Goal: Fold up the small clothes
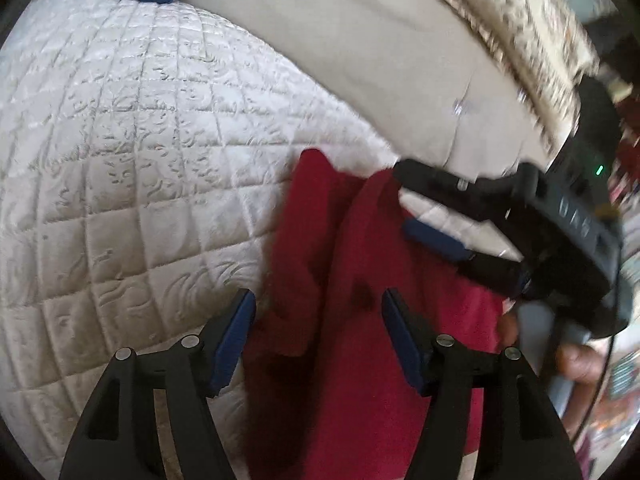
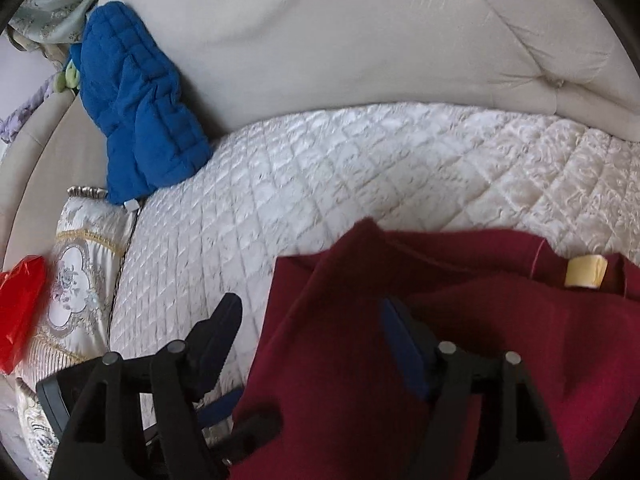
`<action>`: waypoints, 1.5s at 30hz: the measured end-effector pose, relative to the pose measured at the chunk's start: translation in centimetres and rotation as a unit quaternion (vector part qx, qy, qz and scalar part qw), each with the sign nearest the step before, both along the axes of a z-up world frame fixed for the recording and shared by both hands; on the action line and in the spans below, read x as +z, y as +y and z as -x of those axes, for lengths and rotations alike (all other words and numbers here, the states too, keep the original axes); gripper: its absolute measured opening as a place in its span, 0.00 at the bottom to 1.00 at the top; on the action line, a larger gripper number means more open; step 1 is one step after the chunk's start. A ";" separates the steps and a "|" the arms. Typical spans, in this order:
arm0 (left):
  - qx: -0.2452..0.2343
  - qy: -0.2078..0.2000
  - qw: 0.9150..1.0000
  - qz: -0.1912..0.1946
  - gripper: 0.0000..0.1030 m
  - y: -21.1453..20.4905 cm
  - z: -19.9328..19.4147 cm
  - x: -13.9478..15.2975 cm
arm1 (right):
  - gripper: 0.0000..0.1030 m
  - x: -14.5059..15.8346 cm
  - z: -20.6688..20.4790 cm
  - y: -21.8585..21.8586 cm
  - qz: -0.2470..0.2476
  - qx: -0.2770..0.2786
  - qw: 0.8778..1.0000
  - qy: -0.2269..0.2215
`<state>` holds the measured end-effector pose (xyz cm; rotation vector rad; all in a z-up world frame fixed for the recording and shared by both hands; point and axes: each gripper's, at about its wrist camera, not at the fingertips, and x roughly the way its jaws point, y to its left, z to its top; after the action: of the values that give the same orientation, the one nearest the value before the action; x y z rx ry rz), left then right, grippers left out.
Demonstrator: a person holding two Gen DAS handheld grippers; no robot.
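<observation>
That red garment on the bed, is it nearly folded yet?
Not nearly. The red garment lies rumpled and partly doubled over on the quilted bedspread, its yellow label showing. Both the left gripper and right gripper are open over it. The blue quilted garment looks untouched.

red garment [image 2: 400, 320] on quilt [image 2: 320, 168] | right gripper [image 2: 316, 328] fingers apart

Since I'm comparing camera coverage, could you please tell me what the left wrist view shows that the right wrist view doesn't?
Only the left wrist view shows the right gripper from outside, open over the red garment. Only the right wrist view shows the red bag, patterned pillow and yellow tag. Both show the garment, white quilt, blue jacket and beige backrest.
</observation>
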<state>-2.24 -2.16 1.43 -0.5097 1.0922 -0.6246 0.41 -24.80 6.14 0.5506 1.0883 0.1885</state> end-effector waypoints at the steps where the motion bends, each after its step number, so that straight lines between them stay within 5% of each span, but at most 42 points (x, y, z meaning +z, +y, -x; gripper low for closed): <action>1: -0.001 0.005 1.000 0.011 0.42 0.2 -0.1 -0.1 | 0.74 0.0 -0.1 0.0 -0.002 0.002 1.000 0.005; 16: -0.111 -0.072 0.989 0.064 0.38 -2.4 2.0 3.2 | 0.82 -0.9 -3.6 2.4 0.055 0.103 0.989 0.093; 22: -0.139 -0.097 0.985 0.040 0.37 -3.7 2.9 3.9 | 0.82 -1.0 -4.1 4.7 0.115 0.169 0.973 0.108; 25: -0.143 -0.097 0.984 0.034 0.37 -4.2 2.9 4.4 | 0.66 -1.0 -3.2 4.4 0.141 0.169 0.971 0.092; 27: -0.144 -0.096 0.985 0.019 0.37 -4.4 2.9 4.8 | 0.35 -0.5 -2.1 3.5 0.159 0.168 0.970 0.070; 30: -0.143 -0.109 0.984 0.003 0.45 -4.1 3.6 5.9 | 0.26 0.7 -0.5 1.6 0.139 0.146 0.979 0.036; 32: -0.143 -0.126 0.982 -0.008 0.55 -4.0 4.4 6.4 | 0.24 1.3 0.4 0.6 0.124 0.129 0.984 0.022; 39: -0.141 -0.162 0.970 -0.115 0.56 -4.3 6.2 6.2 | 0.23 1.4 1.6 -1.2 0.079 0.080 0.994 -0.003; 42: -0.135 -0.156 0.970 -0.130 0.56 -5.1 5.8 5.7 | 0.23 1.4 2.0 -1.1 0.071 0.076 0.995 -0.005; 45: -0.163 -0.126 0.969 -0.138 0.41 -5.6 5.3 4.3 | 0.23 1.6 2.4 -1.3 0.068 0.066 0.996 -0.006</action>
<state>-7.57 -7.79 5.74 -0.0044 1.0055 -0.7845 -1.97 -26.07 7.73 0.3561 1.1165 0.2310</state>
